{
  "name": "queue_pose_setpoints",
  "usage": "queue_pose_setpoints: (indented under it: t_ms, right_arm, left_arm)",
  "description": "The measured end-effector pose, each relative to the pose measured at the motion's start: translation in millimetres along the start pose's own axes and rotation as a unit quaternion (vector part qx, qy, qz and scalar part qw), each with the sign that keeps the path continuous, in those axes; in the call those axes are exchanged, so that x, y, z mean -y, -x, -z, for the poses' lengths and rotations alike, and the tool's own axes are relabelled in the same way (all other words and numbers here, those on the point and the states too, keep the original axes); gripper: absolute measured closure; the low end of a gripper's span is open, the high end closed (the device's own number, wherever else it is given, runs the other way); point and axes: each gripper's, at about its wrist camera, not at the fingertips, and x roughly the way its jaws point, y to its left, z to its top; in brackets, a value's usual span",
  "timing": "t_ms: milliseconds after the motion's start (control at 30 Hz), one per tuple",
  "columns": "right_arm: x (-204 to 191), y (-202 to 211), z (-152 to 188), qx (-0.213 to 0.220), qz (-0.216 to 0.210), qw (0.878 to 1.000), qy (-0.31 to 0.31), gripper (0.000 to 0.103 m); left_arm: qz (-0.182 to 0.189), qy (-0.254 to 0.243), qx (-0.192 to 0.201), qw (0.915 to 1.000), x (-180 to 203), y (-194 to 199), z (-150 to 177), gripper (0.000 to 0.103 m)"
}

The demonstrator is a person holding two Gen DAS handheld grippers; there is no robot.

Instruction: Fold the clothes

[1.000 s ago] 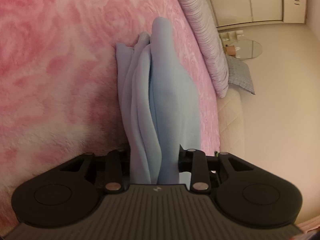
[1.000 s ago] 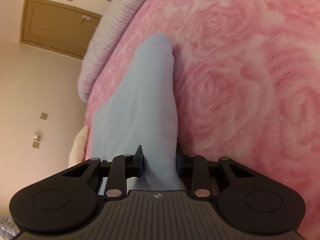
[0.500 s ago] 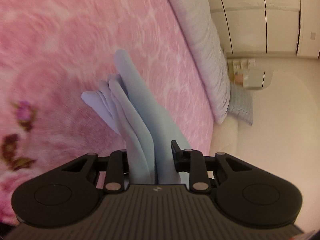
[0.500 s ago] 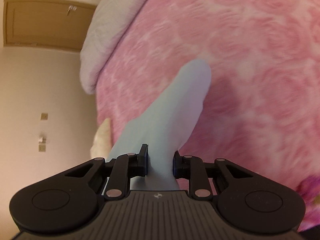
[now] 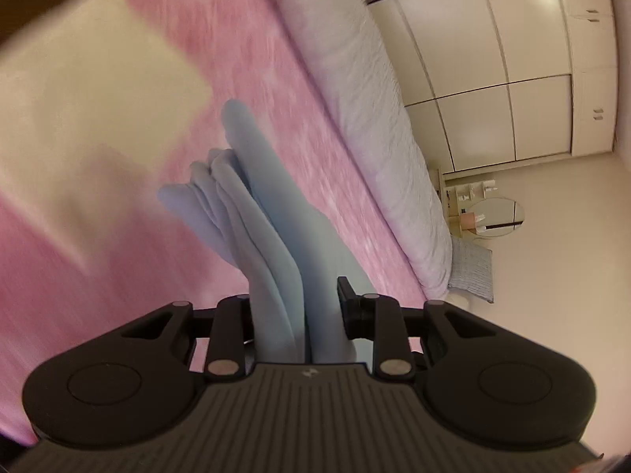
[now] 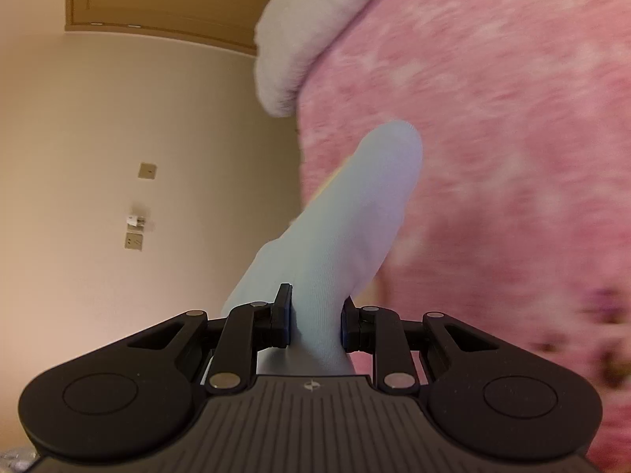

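A light blue garment [image 5: 272,236] hangs bunched in several folds above the pink rose-patterned blanket [image 5: 323,165]. My left gripper [image 5: 297,307] is shut on its near end, the cloth running forward between the fingers. In the right wrist view the same light blue garment [image 6: 355,213] sticks out as one smooth roll, and my right gripper [image 6: 315,315] is shut on it. Both views are motion-blurred. The garment is lifted off the blanket [image 6: 493,138].
A grey-white striped duvet roll [image 5: 370,118] lies along the bed's far edge, seen also as a duvet end [image 6: 292,39]. A blurred cream patch [image 5: 79,118] fills the upper left. Wardrobe doors [image 5: 493,59], a round mirror table [image 5: 493,216] and a wall with sockets [image 6: 134,236] lie beyond.
Both grippers have swung with the garment, lifting it off the blanket. The room's walls and wardrobe now fill more of each view, and the cream patch has come into the left view.
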Motion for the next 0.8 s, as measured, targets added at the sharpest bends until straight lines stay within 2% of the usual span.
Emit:
queue_pose_setpoints:
  t_ms: [167,267,333,467,533,600,667,733,800]
  right_arm:
    - [-57,-98,4,0.03,-0.019,0.999,0.03,0.08]
    - [-75,-145,-3,0.044,-0.021,0.997,0.059,0.08]
    - [-75,-170,-3,0.048,-0.012,0.996,0.068,0.08]
    - [-53,-187,11,0.04,0.032,0.997,0.06,0.079]
    - [-42,-196,18,0.035,0.055,0.996,0.056,0.078]
    - [-31,-205,26,0.031,0.077,0.995,0.052,0.069]
    - [-20,-214,33,0.027,0.099,0.994,0.048,0.061]
    - [-9,-223,40,0.022,0.121,0.991,0.044,0.045]
    - [2,-232,47,0.018,0.143,0.989,0.04,0.045]
  left_arm:
    - [0.016,-0.05,0.017,0.9985,-28,40,-105,0.079]
    - [0.028,-0.079,0.028,0.9961,-48,41,-144,0.079]
    - [0.031,-0.09,0.028,0.9951,-73,38,-153,0.079]
    - [0.005,-0.083,0.006,0.9965,-139,7,-160,0.078]
    - [-0.021,-0.063,-0.02,0.9976,-175,-6,-156,0.077]
    - [-0.038,-0.047,-0.043,0.9972,-204,-19,-147,0.074]
    - [-0.006,-0.014,-0.032,0.9994,-219,-13,-140,0.071]
    - [-0.004,0.003,-0.02,0.9998,-221,-4,-136,0.071]
    - [-0.009,0.011,-0.016,0.9998,-218,3,-132,0.071]
